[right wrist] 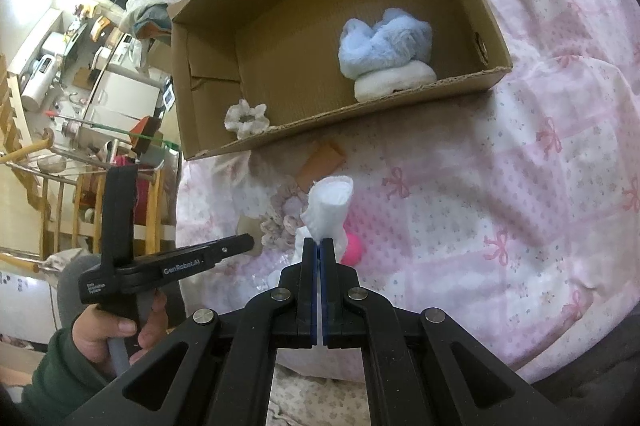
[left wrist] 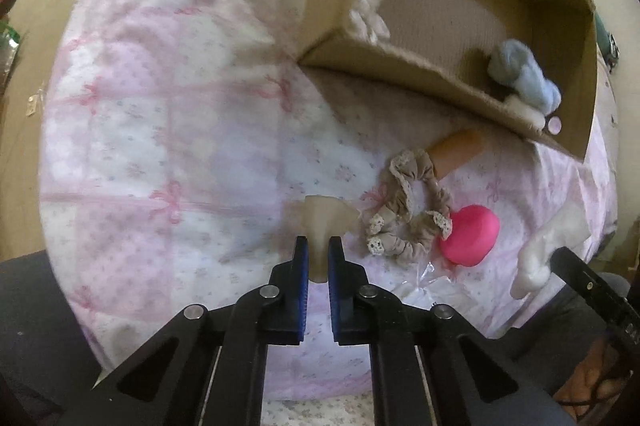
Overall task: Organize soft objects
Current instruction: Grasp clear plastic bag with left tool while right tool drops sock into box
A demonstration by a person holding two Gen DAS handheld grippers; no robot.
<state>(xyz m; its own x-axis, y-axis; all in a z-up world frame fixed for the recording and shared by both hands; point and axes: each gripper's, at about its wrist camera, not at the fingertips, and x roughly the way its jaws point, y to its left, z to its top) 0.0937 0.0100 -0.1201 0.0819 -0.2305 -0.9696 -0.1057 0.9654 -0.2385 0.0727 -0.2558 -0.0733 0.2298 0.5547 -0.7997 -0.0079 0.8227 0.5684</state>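
My left gripper [left wrist: 318,246] is shut on a beige soft piece [left wrist: 320,222] just above the pink quilt. Right of it lie a beige lace scrunchie [left wrist: 408,210], a pink round puff [left wrist: 470,236] and an orange-tan piece [left wrist: 456,150]. My right gripper [right wrist: 319,246] is shut on a white sock [right wrist: 330,210] and holds it up over the scrunchie [right wrist: 280,218] and the puff [right wrist: 354,246]. The cardboard box [right wrist: 344,116] lies beyond, holding a blue-and-white fluffy sock bundle [right wrist: 386,54] and a white scrunchie [right wrist: 246,118].
The pink bow-print quilt [right wrist: 520,166] covers the bed. A clear plastic wrapper [left wrist: 432,278] lies by the puff. The left gripper's body [right wrist: 168,266] and the hand holding it show at the lower left of the right wrist view. Furniture and clutter stand off the bed's left side.
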